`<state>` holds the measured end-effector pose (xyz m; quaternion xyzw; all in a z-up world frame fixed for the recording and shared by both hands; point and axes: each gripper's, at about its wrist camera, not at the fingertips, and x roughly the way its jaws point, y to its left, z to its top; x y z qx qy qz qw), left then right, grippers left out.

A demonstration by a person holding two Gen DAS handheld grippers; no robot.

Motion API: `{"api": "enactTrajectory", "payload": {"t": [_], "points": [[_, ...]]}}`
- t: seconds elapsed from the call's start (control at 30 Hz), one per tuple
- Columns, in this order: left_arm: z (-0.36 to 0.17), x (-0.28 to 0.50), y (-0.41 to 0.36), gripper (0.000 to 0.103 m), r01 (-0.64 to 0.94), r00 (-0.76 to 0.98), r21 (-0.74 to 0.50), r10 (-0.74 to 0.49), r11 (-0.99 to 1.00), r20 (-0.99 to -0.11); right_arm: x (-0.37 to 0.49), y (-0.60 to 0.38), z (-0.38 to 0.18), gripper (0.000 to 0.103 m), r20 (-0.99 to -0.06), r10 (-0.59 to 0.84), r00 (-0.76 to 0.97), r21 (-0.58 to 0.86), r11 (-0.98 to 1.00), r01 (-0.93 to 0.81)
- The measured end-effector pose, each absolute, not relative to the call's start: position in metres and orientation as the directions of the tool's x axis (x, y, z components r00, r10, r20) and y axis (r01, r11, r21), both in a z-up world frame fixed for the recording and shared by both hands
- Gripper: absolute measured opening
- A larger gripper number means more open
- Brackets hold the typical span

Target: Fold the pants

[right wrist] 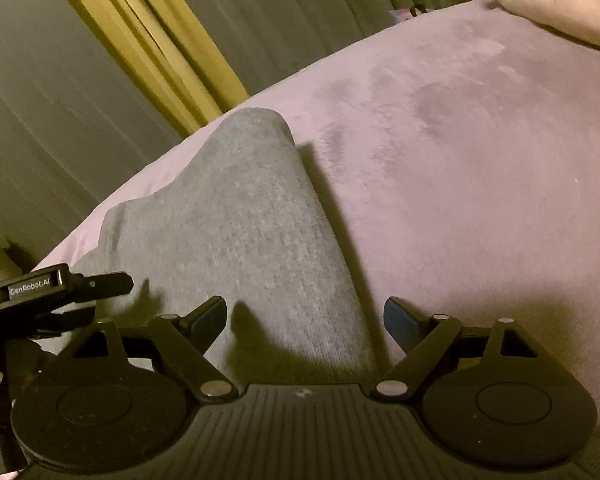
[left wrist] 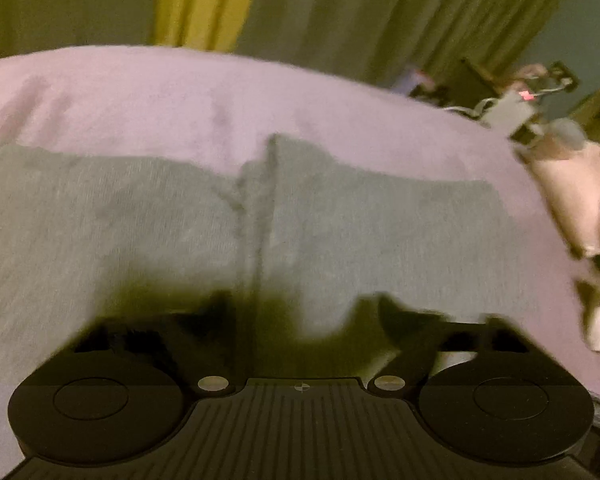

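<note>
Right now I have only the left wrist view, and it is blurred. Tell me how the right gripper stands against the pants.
Observer: The right gripper is open, one finger on either side of a gray leg of the pants.
Operator: Describe that leg's far end.
Observer: It ends in a rounded fold near the far edge of the purple bed, in front of the curtains.
Operator: Locate my left gripper there.
Observer: The left gripper shows at that view's left edge, beside the pants' left border.
</note>
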<state>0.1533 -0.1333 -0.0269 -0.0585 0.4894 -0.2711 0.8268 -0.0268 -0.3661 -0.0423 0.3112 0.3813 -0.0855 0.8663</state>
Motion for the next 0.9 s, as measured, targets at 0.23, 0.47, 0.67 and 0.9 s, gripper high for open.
{"api": "enactTrajectory", "payload": {"t": [0.23, 0.47, 0.67, 0.9], "points": [[-0.038, 0.164, -0.106, 0.041, 0.293, 0.352, -0.506, -0.584, 0.811, -0.731, -0.024, -0.362, -0.041, 0.087, -0.721, 0.08, 0.688, 0.452, 0.807, 0.379], [-0.038, 0.176, -0.114, 0.052, 0.244, 0.313, -0.511, -0.566, 0.824, -0.763, -0.019, -0.36, -0.045, 0.089, -0.73, 0.07, 0.68, 0.431, 0.819, 0.378], [-0.008, 0.154, -0.123, 0.018, 0.346, 0.401, -0.479, -0.589, 0.807, -0.702, -0.023, -0.362, -0.044, 0.09, -0.719, 0.06, 0.693, 0.438, 0.813, 0.383], [0.047, 0.114, -0.107, 0.017, 0.423, 0.472, -0.506, -0.66, 0.751, -0.585, -0.038, -0.362, -0.028, 0.09, -0.617, 0.065, 0.784, 0.494, 0.808, 0.322]]}}
